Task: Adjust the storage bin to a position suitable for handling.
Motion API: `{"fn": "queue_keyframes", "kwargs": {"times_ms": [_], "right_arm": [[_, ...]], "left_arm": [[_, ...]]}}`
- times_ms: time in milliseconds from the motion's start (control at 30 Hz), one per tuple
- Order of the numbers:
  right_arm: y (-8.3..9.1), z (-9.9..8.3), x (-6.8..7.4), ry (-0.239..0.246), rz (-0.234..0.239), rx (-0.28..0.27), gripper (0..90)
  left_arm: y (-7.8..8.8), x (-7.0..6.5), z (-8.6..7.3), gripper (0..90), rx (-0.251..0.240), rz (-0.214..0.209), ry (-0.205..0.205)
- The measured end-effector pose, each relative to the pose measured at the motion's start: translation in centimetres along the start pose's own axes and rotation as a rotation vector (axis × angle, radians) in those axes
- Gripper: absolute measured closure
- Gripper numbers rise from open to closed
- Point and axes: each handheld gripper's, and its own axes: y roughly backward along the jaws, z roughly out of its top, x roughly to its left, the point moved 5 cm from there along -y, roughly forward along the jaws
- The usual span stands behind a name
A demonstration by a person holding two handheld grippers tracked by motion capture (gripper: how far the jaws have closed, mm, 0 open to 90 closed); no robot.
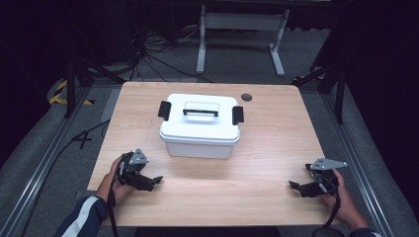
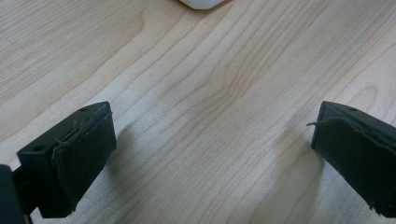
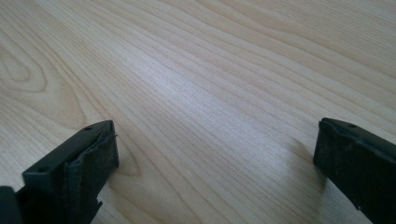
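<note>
A white lidded box (image 1: pixel 200 126), both black side latches (image 1: pixel 164 110) raised and the handle (image 1: pixel 200 112) lying flat, stands mid-table (image 1: pixel 267 148). The left gripper (image 1: pixel 148 180) and right gripper (image 1: pixel 300 187) rest on the near edge, one each side, jaws spread wide and empty, apparently poised to reach symmetrically for the box.

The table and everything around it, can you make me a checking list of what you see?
Surface: light wooden table, round grommet near the far edge.
Job's things: white box, lid on, black handle and two black side latches.
Clutter: nothing seen.
Grippers: left gripper and right gripper open, empty, low over the near edge, apart from the box.
Cables: a cable trails from each gripper; black cables on the floor.
Surroundings: grey carpet, white desk frame behind.
</note>
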Motion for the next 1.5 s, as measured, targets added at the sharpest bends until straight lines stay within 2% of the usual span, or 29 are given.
{"fn": "queue_keyframes", "kwargs": {"times_ms": [200,233,467,567,700,767,800,833,867,967,1000,1133,1267,1433,1500], "right_arm": [[0.0,0.0,0.0,0.006,0.005,0.000,0.1],[0.0,0.0,-0.1,0.008,0.007,0.000,0.1],[0.0,0.0,0.1,0.014,0.010,0.001,0.4],[0.1,0.0,-0.1,0.036,0.033,0.005,0.4],[0.1,0.0,-0.1,0.045,0.042,0.011,0.6],[0.2,0.1,-0.3,0.047,0.041,0.019,4.5],[0.3,0.2,-0.3,0.049,0.043,0.017,9.2],[0.3,0.2,-0.3,0.049,0.043,0.017,9.2],[0.4,0.4,-0.4,0.053,0.048,0.005,18.7],[0.4,0.5,-0.4,0.062,0.042,0.016,18.3],[0.4,0.7,-0.4,0.067,0.044,0.019,21.4],[0.6,1.6,-0.4,0.093,0.048,0.019,24.0],[1.1,3.2,-0.2,0.126,0.051,0.004,26.6],[2.1,6.6,0.2,0.191,0.053,-0.030,29.0],[2.6,8.4,0.5,0.222,0.053,-0.046,29.7]], "left_arm": [[0.0,0.2,0.0,0.2,-0.003,-0.003,-0.022],[0.0,0.1,0.0,0.3,-0.009,-0.001,-0.011],[0.0,0.1,-0.1,0.4,-0.007,-0.005,-0.008],[0.1,0.2,-0.2,0.4,-0.010,-0.023,-0.038],[0.1,0.2,-0.2,0.3,-0.009,-0.026,-0.039],[0.1,0.2,-0.2,0.3,-0.009,-0.032,-0.041],[0.1,0.2,-0.2,0.3,-0.009,-0.033,-0.042],[0.1,0.2,-0.2,0.3,-0.009,-0.033,-0.042],[0.1,0.2,-0.2,0.3,-0.009,-0.035,-0.042],[0.1,0.2,-0.2,0.2,-0.009,-0.035,-0.042],[0.1,0.2,-0.2,0.2,-0.009,-0.035,-0.042],[0.1,0.2,-0.2,0.3,-0.010,-0.033,-0.044],[0.1,0.2,-0.2,0.3,-0.009,-0.030,-0.044],[0.1,0.2,-0.2,0.3,-0.010,-0.027,-0.041],[0.1,0.2,-0.2,0.3,-0.009,-0.027,-0.041]]}}
